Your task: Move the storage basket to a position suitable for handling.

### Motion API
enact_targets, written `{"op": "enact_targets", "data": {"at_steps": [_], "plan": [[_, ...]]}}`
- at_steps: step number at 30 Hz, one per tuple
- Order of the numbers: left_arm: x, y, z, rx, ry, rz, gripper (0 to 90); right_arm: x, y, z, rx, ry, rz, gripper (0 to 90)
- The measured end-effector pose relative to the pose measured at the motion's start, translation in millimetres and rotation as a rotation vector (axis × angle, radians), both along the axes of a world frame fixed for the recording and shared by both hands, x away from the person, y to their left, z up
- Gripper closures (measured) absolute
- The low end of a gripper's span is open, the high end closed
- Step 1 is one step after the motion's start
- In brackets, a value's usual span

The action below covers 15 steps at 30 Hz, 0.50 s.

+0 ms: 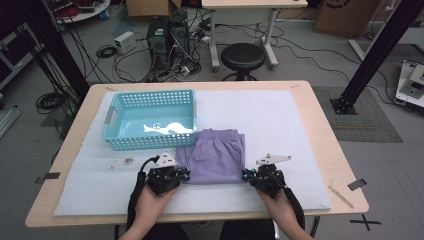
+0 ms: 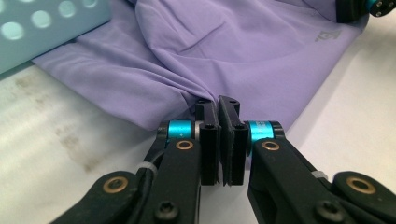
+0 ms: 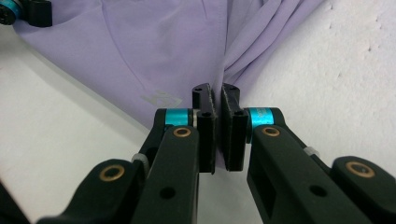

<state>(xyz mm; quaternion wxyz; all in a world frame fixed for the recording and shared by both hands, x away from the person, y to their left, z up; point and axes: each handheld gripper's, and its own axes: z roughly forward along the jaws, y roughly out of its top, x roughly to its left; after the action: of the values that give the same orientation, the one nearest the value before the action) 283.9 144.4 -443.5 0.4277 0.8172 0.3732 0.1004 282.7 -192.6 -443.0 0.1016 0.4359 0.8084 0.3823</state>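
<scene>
I have the left gripper (image 1: 181, 175) pinched tight on the near left corner of the folded lilac fabric garment (image 1: 215, 155), its jaws pressed together with a gather of cloth drawn up between them, as the left gripper view shows. My right gripper (image 1: 248, 175) does the same at the near right corner, its jaws clamped with the cloth's edge drawn in between them and folds running away from the pinch in the right gripper view. The garment lies flat on the pale blue foam mat (image 1: 300, 130) that covers the light wooden table (image 1: 325, 145), a little toward the near edge and roughly midway between the left and right edges. Its far left corner touches the near right corner of the turquoise perforated plastic basket (image 1: 116, 109), which sits toward the mat's far left. A small printed logo (image 3: 161, 99) shows on the cloth near the right gripper. Some dark specks (image 1: 128, 161) mark the mat left of my left gripper, just in front of the basket.
</scene>
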Motion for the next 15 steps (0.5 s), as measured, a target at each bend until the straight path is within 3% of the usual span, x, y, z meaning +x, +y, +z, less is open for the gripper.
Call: {"op": "enact_targets", "data": {"at_steps": [15], "plan": [[-25.6,-1.1,-1.8,0.001,0.015,-0.05,86.7,-33.6,-10.6,0.0,0.021,0.013,0.015,87.5]]}}
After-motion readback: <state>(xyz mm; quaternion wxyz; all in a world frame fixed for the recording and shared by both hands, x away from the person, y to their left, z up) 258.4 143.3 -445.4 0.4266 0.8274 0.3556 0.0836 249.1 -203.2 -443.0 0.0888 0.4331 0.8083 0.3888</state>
